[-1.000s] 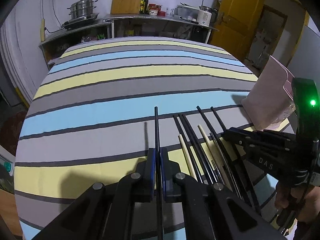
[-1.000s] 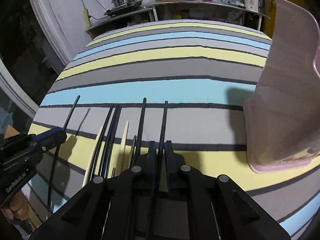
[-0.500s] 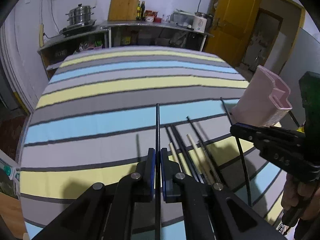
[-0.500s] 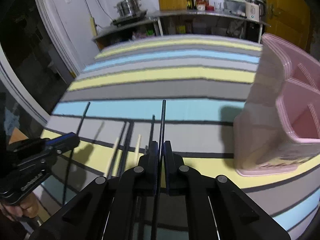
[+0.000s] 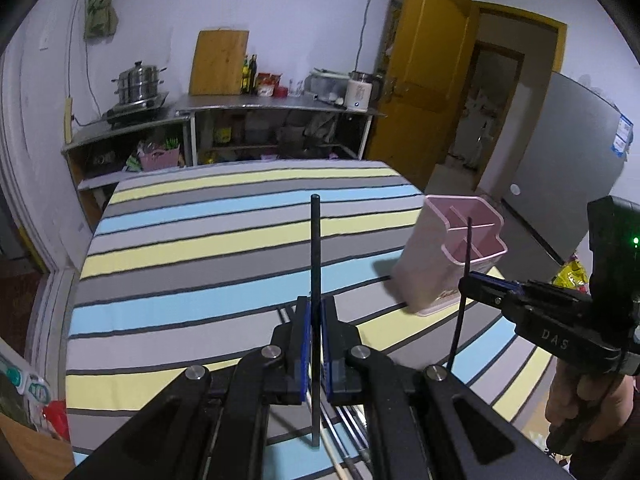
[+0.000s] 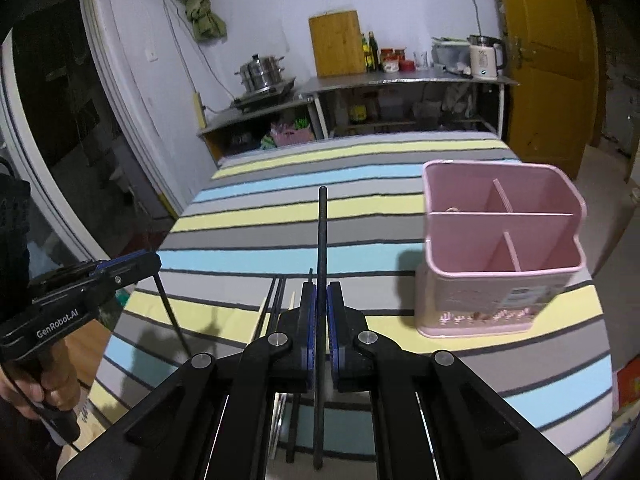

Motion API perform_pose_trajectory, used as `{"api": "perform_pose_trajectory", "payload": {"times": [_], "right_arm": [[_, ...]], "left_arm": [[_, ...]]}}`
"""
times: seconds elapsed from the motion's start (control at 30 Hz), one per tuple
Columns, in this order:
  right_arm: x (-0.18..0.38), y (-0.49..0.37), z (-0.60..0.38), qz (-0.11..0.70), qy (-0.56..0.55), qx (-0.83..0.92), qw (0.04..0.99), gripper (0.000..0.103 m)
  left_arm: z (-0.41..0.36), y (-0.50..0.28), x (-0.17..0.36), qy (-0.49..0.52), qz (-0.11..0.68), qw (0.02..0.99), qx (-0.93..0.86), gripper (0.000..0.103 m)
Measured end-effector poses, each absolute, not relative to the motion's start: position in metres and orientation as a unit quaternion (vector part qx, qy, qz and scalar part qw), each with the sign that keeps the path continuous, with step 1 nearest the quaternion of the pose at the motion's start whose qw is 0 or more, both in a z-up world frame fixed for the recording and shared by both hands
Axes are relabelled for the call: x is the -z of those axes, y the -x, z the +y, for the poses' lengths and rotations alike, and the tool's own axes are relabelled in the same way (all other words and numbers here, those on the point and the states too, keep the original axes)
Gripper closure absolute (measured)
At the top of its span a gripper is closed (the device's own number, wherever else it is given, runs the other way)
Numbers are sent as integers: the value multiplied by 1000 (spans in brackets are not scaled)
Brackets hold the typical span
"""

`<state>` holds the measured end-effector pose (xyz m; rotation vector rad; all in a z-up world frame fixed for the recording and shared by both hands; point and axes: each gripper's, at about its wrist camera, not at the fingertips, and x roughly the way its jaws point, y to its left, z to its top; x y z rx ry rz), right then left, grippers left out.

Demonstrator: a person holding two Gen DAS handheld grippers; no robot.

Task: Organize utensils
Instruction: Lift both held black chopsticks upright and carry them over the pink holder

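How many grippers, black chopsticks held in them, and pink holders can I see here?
Grippers: 2, the left gripper and the right gripper.
Black chopsticks held: 2, the left chopstick and the right chopstick, one clamped in each gripper.
Pink holder: 1.
Total: 5.
The loose chopsticks lying underneath are partly hidden, so they are not counted.
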<state>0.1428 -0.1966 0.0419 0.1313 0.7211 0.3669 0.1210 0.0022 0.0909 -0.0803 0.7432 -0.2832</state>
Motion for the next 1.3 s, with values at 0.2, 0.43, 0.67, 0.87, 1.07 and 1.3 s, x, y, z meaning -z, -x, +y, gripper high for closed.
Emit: {"api": "perform_pose_trajectory", "payload": {"times": [0.2,0.43,0.67,0.87,1.07,1.3], "right_arm": [[-61,-126,-208,323,-76,-176,927,97],[-84,-113,-225,293,-86,-171,937,98],[-104,-107,-255,272,-92,-152,946,98],[-127,-112,-285,252,-102,-129,954,98],[-154,-123,-311,220,-109,-106,964,98],[-163,-144,-328,209,-120,-92,966,98]], "left_arm": [[-10,-113,-115,41,347,924,157,98],[-29,-120,-139,48,337,922,184,98],[-70,-147,-155,52,343,912,221,98],[-99,-173,-172,70,337,906,247,98],[-117,-200,-197,86,315,908,261,98],[-134,-235,-198,90,311,911,255,98]]}}
